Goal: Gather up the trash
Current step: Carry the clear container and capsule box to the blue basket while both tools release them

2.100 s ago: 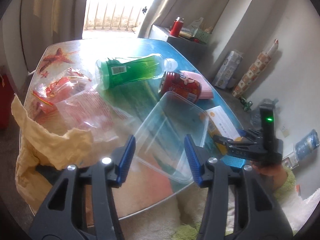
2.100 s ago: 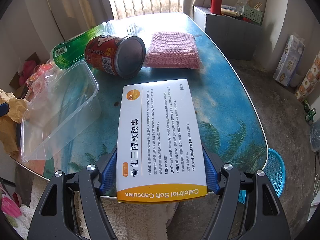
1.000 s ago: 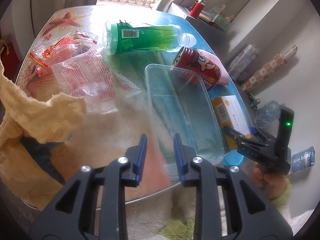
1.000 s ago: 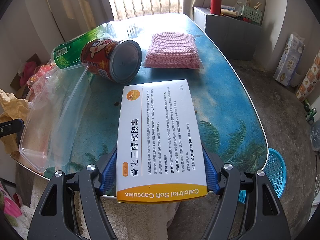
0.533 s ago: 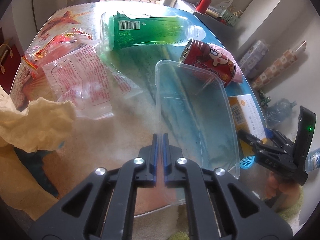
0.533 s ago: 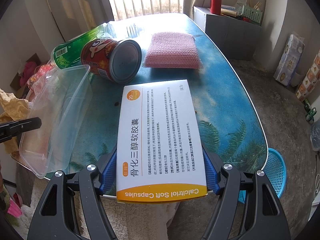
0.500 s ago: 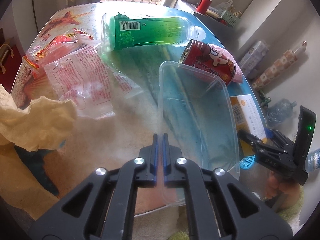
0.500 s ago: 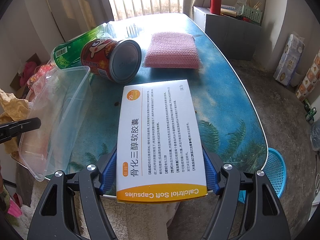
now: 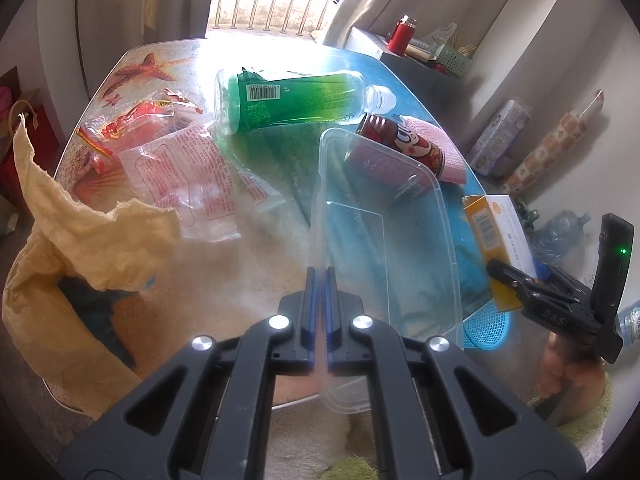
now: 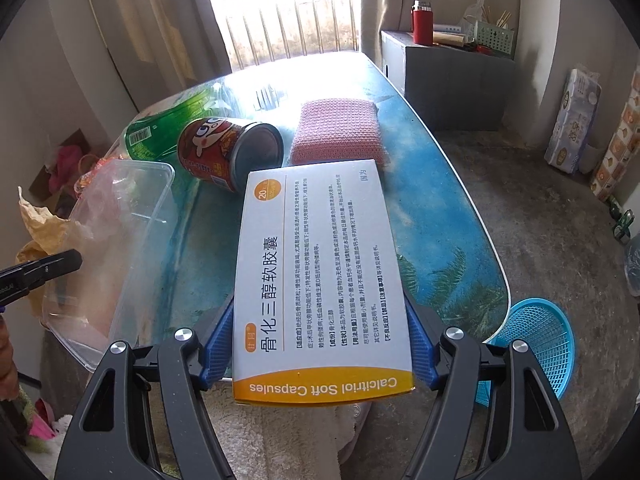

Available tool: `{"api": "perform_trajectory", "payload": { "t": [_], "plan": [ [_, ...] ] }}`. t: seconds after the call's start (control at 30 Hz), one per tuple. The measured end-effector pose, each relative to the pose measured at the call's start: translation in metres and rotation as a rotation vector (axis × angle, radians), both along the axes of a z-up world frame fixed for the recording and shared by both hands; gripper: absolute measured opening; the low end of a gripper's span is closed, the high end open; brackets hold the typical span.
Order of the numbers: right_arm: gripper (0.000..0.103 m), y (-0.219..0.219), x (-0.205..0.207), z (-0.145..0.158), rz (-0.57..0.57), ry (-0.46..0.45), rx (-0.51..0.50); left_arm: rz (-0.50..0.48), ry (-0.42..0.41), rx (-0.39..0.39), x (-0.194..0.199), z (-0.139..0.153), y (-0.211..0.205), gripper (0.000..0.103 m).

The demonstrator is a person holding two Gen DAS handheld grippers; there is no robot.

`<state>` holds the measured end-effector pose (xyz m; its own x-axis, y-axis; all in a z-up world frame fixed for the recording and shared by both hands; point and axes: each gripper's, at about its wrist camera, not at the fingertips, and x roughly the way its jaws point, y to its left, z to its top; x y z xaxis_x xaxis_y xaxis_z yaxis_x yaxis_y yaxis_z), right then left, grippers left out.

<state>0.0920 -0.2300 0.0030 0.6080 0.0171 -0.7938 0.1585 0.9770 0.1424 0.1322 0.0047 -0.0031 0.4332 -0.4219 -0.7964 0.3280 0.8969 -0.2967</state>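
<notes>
A clear plastic container (image 9: 384, 240) lies near the table's front edge, tipped up on one side, with my left gripper (image 9: 319, 276) shut on its long wall. From the right wrist view the same container (image 10: 116, 232) shows at the left, with the left gripper's tip (image 10: 60, 262) beside it. My right gripper (image 10: 320, 320) is shut on a white and orange medicine box (image 10: 320, 264), held by its long sides just above the table. In the left wrist view the box (image 9: 496, 216) and the right gripper (image 9: 516, 284) sit at the right edge.
A green bottle (image 9: 296, 100), a red can (image 9: 404, 144) and a pink cloth (image 10: 336, 132) lie behind the container. Clear and red wrappers (image 9: 188, 184) lie to the left. A yellow paper bag (image 9: 80, 232) stands open at the table's left. A blue basket (image 10: 536, 344) sits on the floor.
My left jaws have closed on the container's wall, and the container has tipped up and shifted. The right gripper has risen slightly with the box still in it.
</notes>
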Motion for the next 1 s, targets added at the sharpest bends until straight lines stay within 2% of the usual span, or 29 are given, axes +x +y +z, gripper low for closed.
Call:
{"api": "perform_trajectory", "payload": {
  "t": [0.1, 0.23, 0.4, 0.47, 0.57, 0.67, 0.83, 1.0],
  "plan": [
    [0.07, -0.016, -0.016, 0.014, -0.039, -0.039, 0.021, -0.03, -0.033, -0.019, -0.003, 0.015, -0.01, 0.002],
    [0.07, -0.049, -0.051, 0.031, -0.144, -0.092, 0.016, -0.13, -0.089, -0.051, -0.009, 0.039, -0.045, 0.002],
    [0.07, -0.111, -0.112, 0.035, -0.362, -0.112, -0.012, -0.329, -0.135, -0.071, -0.019, 0.055, -0.131, 0.002],
    [0.07, -0.138, -0.14, 0.027, -0.458, -0.098, 0.0, -0.412, -0.118, -0.066, -0.023, 0.051, -0.173, 0.002],
    [0.07, -0.176, -0.18, 0.008, -0.584, -0.067, 0.039, -0.521, -0.048, -0.065, -0.032, 0.036, -0.239, 0.002],
    [0.07, -0.208, -0.21, -0.02, -0.686, -0.028, 0.093, -0.613, -0.011, -0.005, -0.047, 0.013, -0.307, 0.002],
    [0.07, -0.262, -0.236, -0.083, -0.802, 0.027, 0.314, -0.73, 0.067, 0.165, -0.073, -0.046, -0.407, 0.002],
    [0.07, -0.303, -0.233, -0.153, -0.86, 0.112, 0.492, -0.759, 0.128, 0.357, -0.08, -0.12, -0.481, 0.002]
  ]
}}
